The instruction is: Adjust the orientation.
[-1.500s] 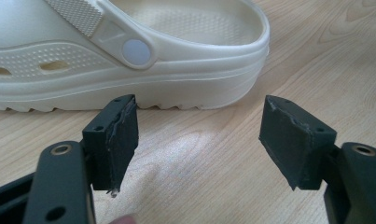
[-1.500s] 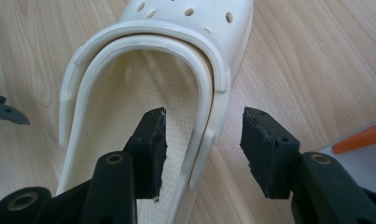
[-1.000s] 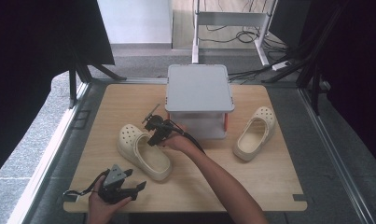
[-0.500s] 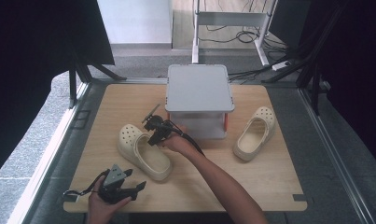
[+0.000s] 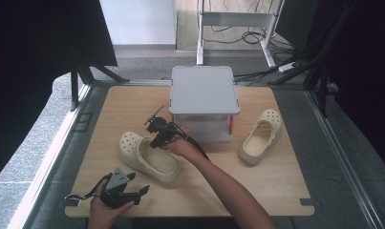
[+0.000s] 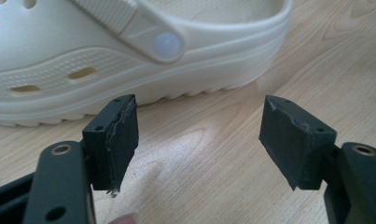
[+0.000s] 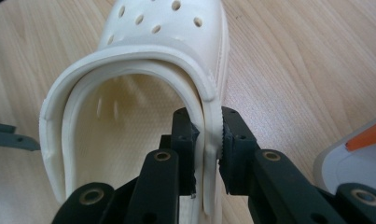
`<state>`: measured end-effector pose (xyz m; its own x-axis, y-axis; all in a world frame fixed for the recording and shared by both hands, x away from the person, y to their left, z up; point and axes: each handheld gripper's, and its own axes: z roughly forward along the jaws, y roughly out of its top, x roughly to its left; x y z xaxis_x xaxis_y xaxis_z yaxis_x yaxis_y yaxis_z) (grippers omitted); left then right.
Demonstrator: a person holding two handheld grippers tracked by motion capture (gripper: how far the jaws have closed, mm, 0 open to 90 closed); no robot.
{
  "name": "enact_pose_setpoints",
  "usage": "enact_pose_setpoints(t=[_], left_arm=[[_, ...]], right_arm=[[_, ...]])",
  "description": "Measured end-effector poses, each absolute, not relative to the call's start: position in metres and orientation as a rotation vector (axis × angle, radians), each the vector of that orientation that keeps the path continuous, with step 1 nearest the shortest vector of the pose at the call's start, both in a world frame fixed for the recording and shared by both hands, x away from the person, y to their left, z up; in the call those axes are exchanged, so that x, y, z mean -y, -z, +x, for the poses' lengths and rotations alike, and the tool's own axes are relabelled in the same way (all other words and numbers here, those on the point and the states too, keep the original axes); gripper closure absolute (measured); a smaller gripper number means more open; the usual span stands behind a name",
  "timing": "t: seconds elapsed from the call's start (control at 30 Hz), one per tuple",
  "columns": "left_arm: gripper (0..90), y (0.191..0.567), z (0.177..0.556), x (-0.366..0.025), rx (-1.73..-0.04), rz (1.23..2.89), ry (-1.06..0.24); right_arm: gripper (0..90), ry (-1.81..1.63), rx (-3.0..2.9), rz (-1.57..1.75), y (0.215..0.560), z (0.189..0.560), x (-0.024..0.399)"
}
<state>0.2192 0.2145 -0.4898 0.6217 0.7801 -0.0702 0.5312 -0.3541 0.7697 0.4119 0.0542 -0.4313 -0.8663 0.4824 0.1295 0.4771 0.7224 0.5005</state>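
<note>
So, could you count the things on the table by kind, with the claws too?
Clogs: 2, left clog and right clog
Box: 1, grey box
Claws: 2, left claw and right claw
Total: 5

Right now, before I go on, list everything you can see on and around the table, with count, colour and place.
Clog being gripped: 1, cream, left of centre on the table, its side wall pinched between the right gripper's jaws.
Second clog: 1, cream, right side of the table, beside the box, untouched.
Lidded box: 1, grey lid over a pale body with an orange latch, back centre.
Table: 1, light wood.
Cables: several, dark, on the floor behind the table.
Right gripper: 1, black, shut on the clog's wall.
Left gripper: 1, black, open, near the front left corner beside the gripped clog.
</note>
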Motion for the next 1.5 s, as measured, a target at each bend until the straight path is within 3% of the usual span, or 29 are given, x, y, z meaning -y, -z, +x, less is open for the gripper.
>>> enact_pose_setpoints(t=[0.5,1.5], left_arm=[[28.6,0.49,0.22,-0.213,-1.03,2.045,-0.388],[28.6,0.49,0.221,-0.213,-1.036,2.038,-0.381]], right_arm=[[78.4,-0.935,-2.859,0.811,0.412,0.391,-0.018],[78.3,-1.005,-2.761,0.919,0.416,0.362,0.08]])
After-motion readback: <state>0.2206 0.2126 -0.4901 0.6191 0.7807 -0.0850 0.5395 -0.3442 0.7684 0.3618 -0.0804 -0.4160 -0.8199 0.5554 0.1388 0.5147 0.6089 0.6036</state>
